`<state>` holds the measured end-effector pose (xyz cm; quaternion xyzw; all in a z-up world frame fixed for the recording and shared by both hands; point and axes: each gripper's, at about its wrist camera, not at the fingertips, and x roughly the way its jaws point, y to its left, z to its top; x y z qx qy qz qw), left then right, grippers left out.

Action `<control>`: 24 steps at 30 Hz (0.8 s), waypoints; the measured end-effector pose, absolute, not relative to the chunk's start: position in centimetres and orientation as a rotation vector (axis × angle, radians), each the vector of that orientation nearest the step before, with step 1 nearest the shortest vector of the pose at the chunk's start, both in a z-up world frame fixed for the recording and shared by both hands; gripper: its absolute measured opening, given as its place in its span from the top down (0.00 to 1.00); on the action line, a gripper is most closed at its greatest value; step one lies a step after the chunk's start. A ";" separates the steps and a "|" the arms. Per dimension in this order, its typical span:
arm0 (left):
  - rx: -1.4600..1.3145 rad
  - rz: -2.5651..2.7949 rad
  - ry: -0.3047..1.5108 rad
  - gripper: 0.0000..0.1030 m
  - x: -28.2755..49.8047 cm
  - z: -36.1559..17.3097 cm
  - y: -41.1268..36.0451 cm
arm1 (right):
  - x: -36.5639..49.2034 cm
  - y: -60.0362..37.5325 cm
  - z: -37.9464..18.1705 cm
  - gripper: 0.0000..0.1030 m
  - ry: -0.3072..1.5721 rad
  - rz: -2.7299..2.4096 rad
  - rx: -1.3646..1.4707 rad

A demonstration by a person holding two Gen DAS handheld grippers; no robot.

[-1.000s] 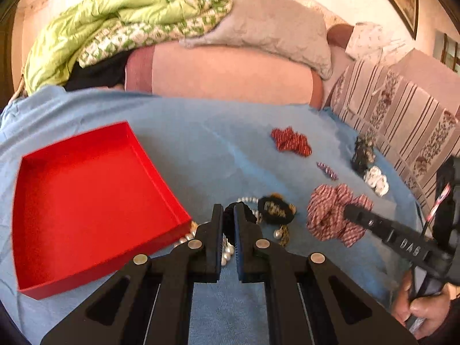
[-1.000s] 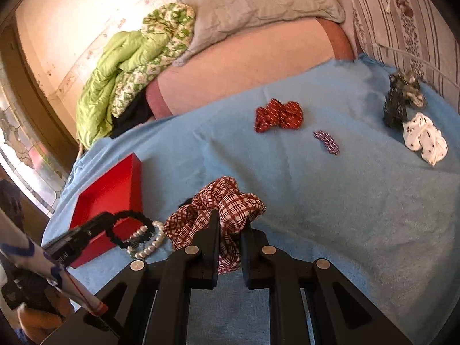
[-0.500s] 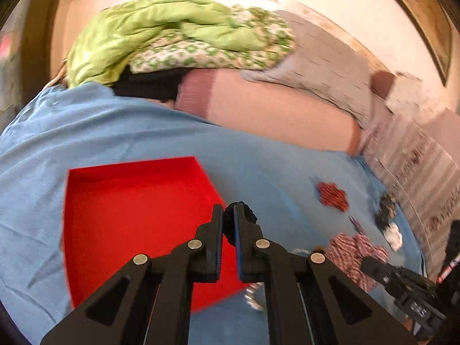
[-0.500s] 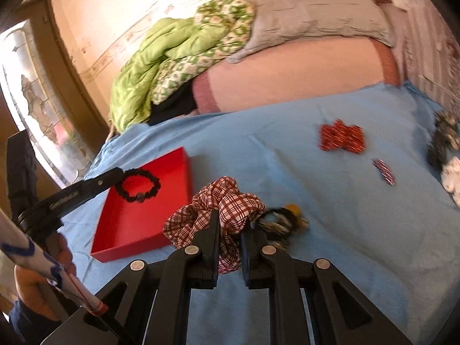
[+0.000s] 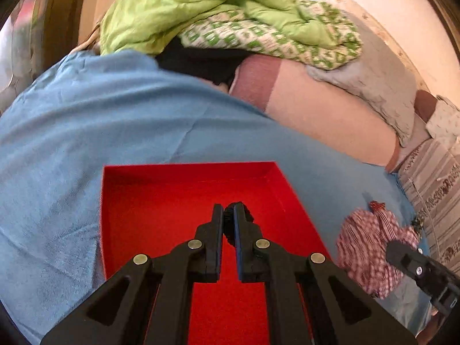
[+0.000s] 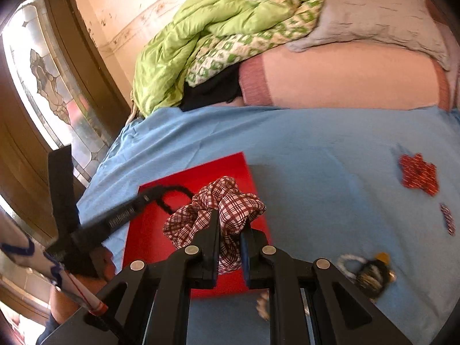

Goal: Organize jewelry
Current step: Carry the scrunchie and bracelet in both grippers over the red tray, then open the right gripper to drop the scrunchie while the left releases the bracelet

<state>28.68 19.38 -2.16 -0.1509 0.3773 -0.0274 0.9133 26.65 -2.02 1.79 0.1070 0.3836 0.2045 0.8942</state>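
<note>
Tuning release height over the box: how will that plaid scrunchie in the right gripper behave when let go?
Plaid scrunchie, pinched by the right gripper, bunches and droops around the fingers, so probably floppy and light. Likely lands flat in the red box without rolling. Loose folds might snag a finger on release.

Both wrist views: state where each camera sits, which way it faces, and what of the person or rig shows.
Left wrist: rides the left gripper, looking along its fingers down into the red tray; jaws shut on a black beaded bracelet; the right gripper's tip shows at the right edge.
Right wrist: rides the right gripper, facing the tray and the blue sheet; jaws shut on a plaid scrunchie; the left gripper and the hand holding it show at left.
Shared: tray, sheet, scrunchie, green quilt.
</note>
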 end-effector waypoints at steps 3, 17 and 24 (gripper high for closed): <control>-0.324 -0.031 0.788 0.93 29.2 -2.7 20.3 | 28.8 0.0 1.1 0.87 0.833 0.423 0.219; -0.391 0.055 0.843 0.93 30.2 -4.8 23.8 | 37.0 6.0 -4.4 0.87 0.982 0.341 0.178; -0.373 0.072 0.862 0.93 30.4 -5.1 23.8 | 38.5 7.0 -5.7 0.87 1.006 0.303 0.132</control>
